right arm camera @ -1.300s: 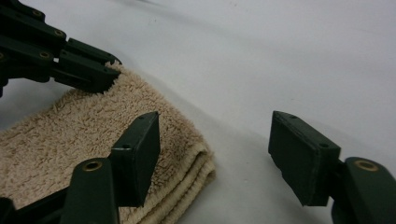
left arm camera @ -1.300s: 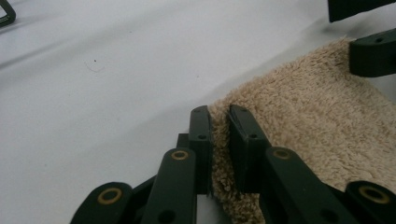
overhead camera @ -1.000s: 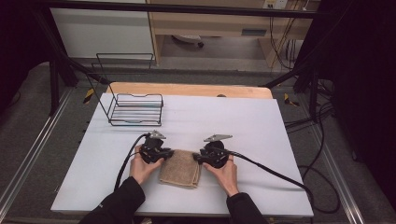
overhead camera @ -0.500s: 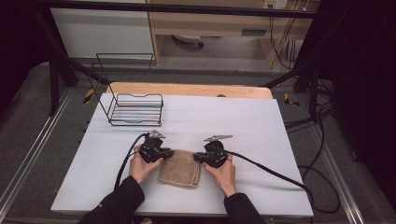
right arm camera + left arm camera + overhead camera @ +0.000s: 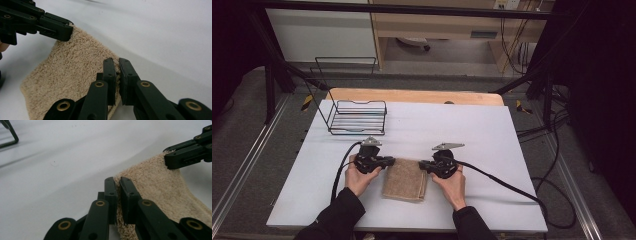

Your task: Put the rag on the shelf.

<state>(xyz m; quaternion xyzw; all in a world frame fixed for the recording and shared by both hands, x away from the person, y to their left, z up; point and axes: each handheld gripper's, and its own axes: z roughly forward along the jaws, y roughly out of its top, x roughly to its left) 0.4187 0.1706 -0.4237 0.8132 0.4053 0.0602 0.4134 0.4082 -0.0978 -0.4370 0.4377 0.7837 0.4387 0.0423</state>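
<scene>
Landmark = wire basket (image 5: 357,117), far-left corner of table (image 5: 472,125). It's the 1 upright obstacle; its rim also shows top-left in left gripper view (image 5: 10,133). Right of basket: open white top across to far-right corner, free passage. Near side of basket, twd person: left gripper (image 5: 387,161) & right gripper (image 5: 423,164), each clamped on a far corner of tan towel (image 5: 404,180), w/ 2 cables trailing, take the mid-front strip.

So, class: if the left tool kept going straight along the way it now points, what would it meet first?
Probably the right tool. The left tool, shut on the beige towel, points across the towel's far edge toward it, though depth is hard to judge.
</scene>
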